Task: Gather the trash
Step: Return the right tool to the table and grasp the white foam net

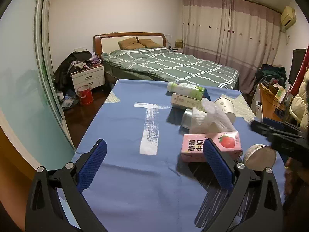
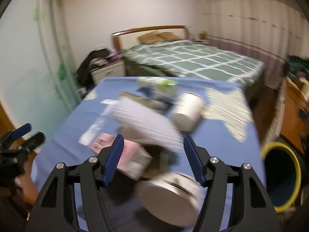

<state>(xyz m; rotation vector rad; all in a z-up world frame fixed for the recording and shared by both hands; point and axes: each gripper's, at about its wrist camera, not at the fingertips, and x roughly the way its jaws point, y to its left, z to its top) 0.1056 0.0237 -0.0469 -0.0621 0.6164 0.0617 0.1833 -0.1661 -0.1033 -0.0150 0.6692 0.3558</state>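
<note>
Trash lies on the blue-covered table [image 1: 123, 177]: a pink strawberry milk carton [image 1: 222, 143], a round tin [image 1: 259, 155] on its side, a crumpled white bag [image 1: 210, 118], a paper cup [image 1: 226, 106], a beige carton [image 1: 183, 100] and a green-white bottle [image 1: 185, 89]. My left gripper [image 1: 154, 164] is open over bare cloth, its right pad just in front of the pink carton. My right gripper [image 2: 154, 158] is open above the pink carton [image 2: 131, 159] and the tin [image 2: 170, 199]; this view is blurred. Neither holds anything.
A dark bin with a yellow rim [image 2: 281, 176] stands on the floor off the table's right edge. A bed with a green checked cover [image 1: 173, 65] lies beyond the table, a nightstand [image 1: 87, 77] and a red bucket [image 1: 85, 94] to the left, a wooden desk [image 1: 270, 104] at right.
</note>
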